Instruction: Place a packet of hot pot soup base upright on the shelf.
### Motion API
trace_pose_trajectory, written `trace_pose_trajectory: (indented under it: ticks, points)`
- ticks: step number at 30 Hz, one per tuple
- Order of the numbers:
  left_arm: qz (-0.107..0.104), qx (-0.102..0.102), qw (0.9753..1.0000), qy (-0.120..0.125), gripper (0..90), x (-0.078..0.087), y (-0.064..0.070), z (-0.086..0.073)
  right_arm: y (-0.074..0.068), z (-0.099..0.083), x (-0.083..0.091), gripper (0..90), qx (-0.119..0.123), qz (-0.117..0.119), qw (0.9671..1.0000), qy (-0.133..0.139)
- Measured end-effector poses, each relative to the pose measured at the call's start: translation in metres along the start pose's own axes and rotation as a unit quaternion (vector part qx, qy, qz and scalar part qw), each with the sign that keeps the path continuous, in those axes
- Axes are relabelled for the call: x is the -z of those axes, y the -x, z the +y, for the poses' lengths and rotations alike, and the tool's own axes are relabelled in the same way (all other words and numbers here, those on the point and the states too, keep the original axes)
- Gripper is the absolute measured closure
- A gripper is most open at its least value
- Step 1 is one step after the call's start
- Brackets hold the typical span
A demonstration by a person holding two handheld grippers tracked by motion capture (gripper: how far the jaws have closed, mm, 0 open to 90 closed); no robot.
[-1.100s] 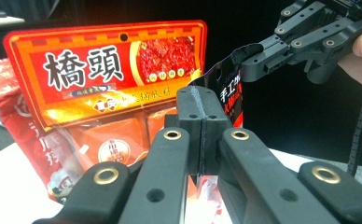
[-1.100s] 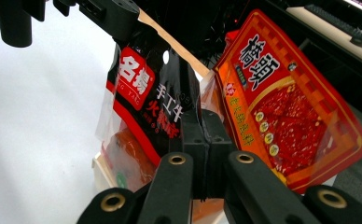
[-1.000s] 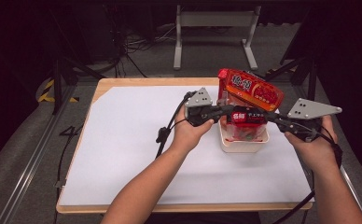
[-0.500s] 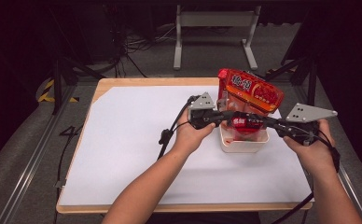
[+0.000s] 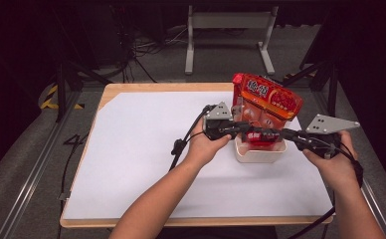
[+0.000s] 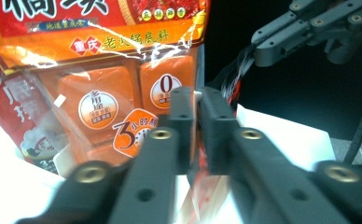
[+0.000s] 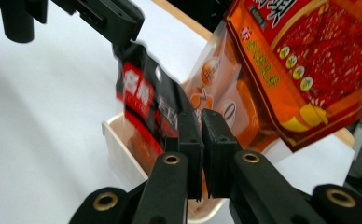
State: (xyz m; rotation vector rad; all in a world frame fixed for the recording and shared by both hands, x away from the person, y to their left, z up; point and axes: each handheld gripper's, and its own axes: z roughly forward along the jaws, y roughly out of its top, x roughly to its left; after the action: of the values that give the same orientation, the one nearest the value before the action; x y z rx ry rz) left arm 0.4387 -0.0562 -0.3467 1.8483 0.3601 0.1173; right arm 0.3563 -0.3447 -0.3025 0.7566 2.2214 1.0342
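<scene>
Small black-and-red packet (image 5: pixel 257 133) being pinched between left gripper (image 5: pixel 244 129) fingers and right gripper (image 5: pixel 275 134) fingers, white container (image 5: pixel 258 153) being positioned directly below, large red bag (image 5: pixel 268 102) just behind.

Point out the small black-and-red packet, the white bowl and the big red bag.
black-and-red packet (image 7: pixel 144 100), right gripper view, its printed front.
white bowl (image 5: pixel 258 154), high view, its near wall.
big red bag (image 5: pixel 273 99), high view, its printed front.

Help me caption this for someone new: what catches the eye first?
The big red-orange seasoning bag stands at the table's far right, behind a white box. Above the box, the left gripper and right gripper each pinch one end of a small black-and-red packet.
</scene>
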Motion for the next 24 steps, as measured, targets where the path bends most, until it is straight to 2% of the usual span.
trace_pose_trajectory:
  ticks: [1, 5, 8, 10, 15, 18, 20, 22, 24]
  points:
    - [0.000, 0.001, 1.0000, 0.001, 77.6, -0.001, 0.000, -0.001, 0.000, 0.000, 0.001, 86.5, -0.002, 0.000, 1.0000, 0.001]
    - [0.013, 0.006, 0.9999, 0.005, 61.9, -0.001, 0.000, -0.003, 0.000, -0.001, 0.003, 85.7, -0.007, 0.003, 0.9999, 0.007]
    - [0.031, 0.015, 0.9993, 0.015, 42.4, 0.002, -0.001, -0.004, 0.001, 0.000, 0.003, 84.4, -0.010, 0.003, 0.9999, 0.010]
    - [0.026, 0.016, 0.9993, 0.019, 40.1, 0.006, -0.002, -0.004, 0.001, 0.000, 0.003, 83.9, -0.011, 0.004, 0.9999, 0.012]
    - [0.030, 0.008, 0.9992, 0.024, 31.8, 0.023, 0.002, -0.004, 0.000, 0.001, 0.002, 78.6, -0.015, 0.011, 0.9996, 0.020]
    - [0.034, 0.001, 0.9992, 0.021, 28.7, 0.038, 0.008, -0.005, -0.002, 0.002, 0.003, 71.4, -0.027, 0.019, 0.9989, 0.033]
    - [0.040, 0.004, 0.9990, 0.018, 27.4, 0.048, 0.013, -0.007, -0.003, 0.002, 0.003, 65.7, -0.042, 0.025, 0.9978, 0.045]
    - [0.045, 0.001, 0.9989, 0.013, 26.1, 0.054, 0.015, -0.008, -0.004, 0.002, 0.004, 64.2, -0.049, 0.028, 0.9972, 0.049]
    - [0.053, -0.008, 0.9986, 0.006, 25.0, 0.067, 0.021, -0.011, -0.007, 0.001, 0.005, 60.0, -0.061, 0.034, 0.9959, 0.059]
